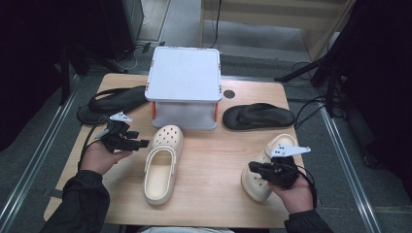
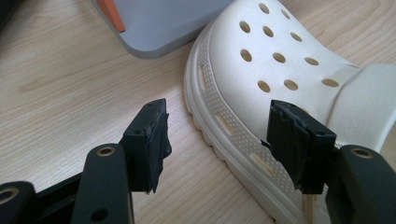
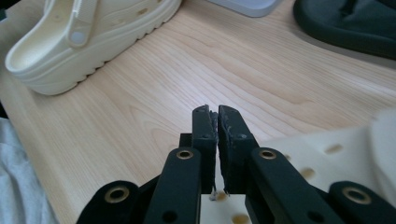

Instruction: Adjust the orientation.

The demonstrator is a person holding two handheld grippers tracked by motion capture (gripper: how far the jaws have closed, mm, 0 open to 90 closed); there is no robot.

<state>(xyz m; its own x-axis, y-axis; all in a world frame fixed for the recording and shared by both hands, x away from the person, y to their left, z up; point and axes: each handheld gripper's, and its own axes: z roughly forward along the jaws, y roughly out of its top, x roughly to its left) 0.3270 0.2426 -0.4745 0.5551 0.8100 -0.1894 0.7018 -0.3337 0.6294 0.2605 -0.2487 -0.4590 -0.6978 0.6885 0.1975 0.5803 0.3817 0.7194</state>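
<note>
Cream clog [image 2: 280,65] between left tool [image 2: 224,140].

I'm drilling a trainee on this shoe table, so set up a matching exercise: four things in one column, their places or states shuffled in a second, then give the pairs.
Things:
1. left gripper
2. right gripper
3. grey box
4. black sandal on the right

Places or states:
A. at the back middle of the table, lid on
B. jaws shut, above the toe of the right-hand cream clog
C. jaws open, beside the toe of the left-hand cream clog
D. lying flat, to the right of the box

Pairs: 1-C, 2-B, 3-A, 4-D
</note>
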